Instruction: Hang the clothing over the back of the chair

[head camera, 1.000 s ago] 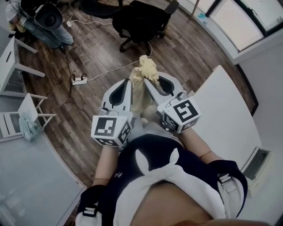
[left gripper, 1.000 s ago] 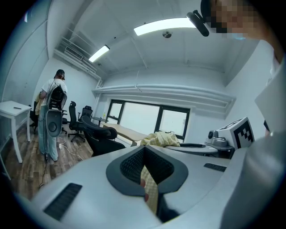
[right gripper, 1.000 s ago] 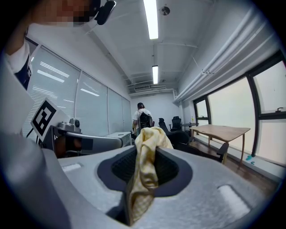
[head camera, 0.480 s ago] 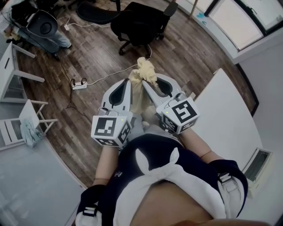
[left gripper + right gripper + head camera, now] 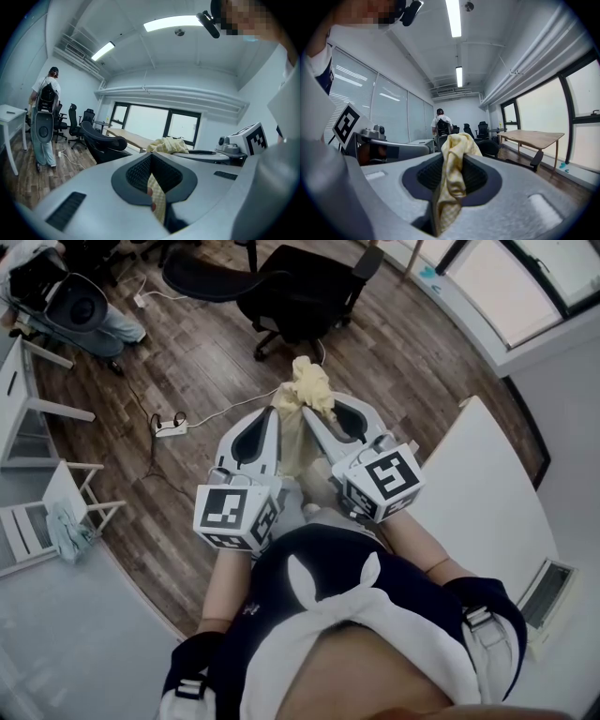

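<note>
While both tools are held side by side above the brown plank floor (image 5: 202,362), the left gripper (image 5: 273,416) and right gripper (image 5: 312,418) each clench the pale yellow checked cloth garment (image 5: 312,385). It is bunched at their tips, clear of the black mesh office chair (image 5: 300,287) ahead.

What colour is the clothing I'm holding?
Pale yellow clothing, finely checked; clearest in the right gripper view.

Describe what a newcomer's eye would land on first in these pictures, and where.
The pale yellow cloth stands out, bunched at mid-frame and pinched by both the left tool and the right tool. Beyond it, a black office chair stands on the wooden floor.
</note>
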The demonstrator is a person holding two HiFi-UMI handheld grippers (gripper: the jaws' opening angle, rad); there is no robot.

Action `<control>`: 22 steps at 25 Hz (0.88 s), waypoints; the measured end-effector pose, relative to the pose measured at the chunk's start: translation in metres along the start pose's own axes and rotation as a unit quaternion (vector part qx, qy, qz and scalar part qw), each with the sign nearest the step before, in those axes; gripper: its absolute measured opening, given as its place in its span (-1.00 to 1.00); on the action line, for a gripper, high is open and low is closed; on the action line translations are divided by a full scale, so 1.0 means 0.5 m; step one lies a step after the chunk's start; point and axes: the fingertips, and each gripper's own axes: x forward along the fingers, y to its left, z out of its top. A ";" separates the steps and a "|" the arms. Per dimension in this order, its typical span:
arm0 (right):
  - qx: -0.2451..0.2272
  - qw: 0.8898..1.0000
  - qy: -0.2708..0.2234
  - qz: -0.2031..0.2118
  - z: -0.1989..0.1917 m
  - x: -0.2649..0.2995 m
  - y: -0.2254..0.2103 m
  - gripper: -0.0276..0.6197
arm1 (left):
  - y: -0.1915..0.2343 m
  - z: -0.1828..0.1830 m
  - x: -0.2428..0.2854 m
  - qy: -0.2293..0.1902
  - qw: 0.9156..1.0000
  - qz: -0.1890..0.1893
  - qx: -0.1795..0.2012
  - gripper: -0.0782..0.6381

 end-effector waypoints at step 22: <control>0.001 1.000 0.007 -0.002 0.036 0.233 -0.037 -0.62 | 0.197 0.063 0.101 -0.004 1.000 -0.011 -0.008 -0.77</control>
